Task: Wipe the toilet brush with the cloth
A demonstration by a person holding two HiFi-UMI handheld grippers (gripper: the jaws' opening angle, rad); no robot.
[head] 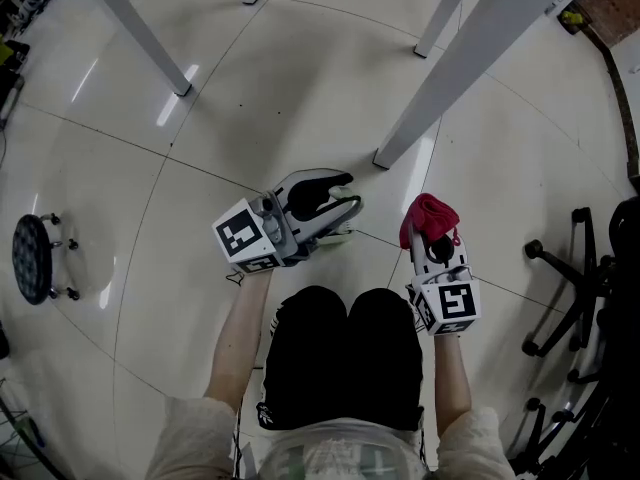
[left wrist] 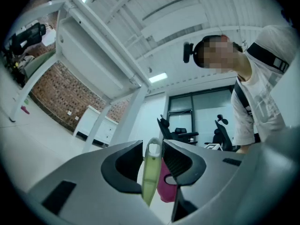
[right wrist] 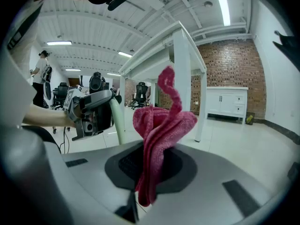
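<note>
My left gripper is shut on the thin pale green handle of the toilet brush, which stands upright between its pads in the left gripper view. The brush head is out of sight. My right gripper is shut on a bunched pink-red cloth that sticks up above its jaws. In the right gripper view the left gripper and the green handle are just to the left of the cloth, a short gap apart. Both grippers hang low over the tiled floor, in front of the person's knees.
White table legs stand on the floor ahead. An office chair base is at the right, a round stool at the left. A white cabinet stands against a brick wall.
</note>
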